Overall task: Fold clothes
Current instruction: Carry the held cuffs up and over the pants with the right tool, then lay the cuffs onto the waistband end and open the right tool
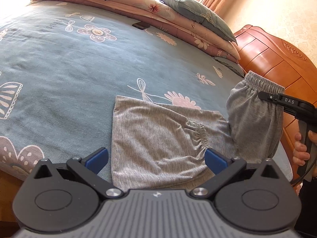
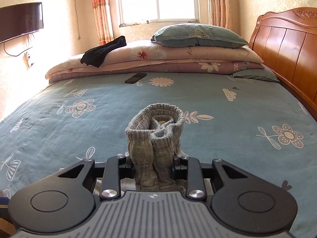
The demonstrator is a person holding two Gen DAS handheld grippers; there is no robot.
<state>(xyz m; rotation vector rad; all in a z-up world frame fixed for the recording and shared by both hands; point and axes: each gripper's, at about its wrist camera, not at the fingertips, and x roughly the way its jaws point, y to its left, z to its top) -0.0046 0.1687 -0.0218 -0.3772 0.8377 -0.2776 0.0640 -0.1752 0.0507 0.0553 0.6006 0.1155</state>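
My right gripper (image 2: 153, 165) pinches the elastic waistband of the grey pants (image 1: 158, 138), bunched upright between its pads. Only my left camera shows the rest: the pants lie on the teal bedsheet (image 1: 59, 69), one end lifted, while my left gripper (image 1: 156, 158) hangs wide apart above them, holding nothing.
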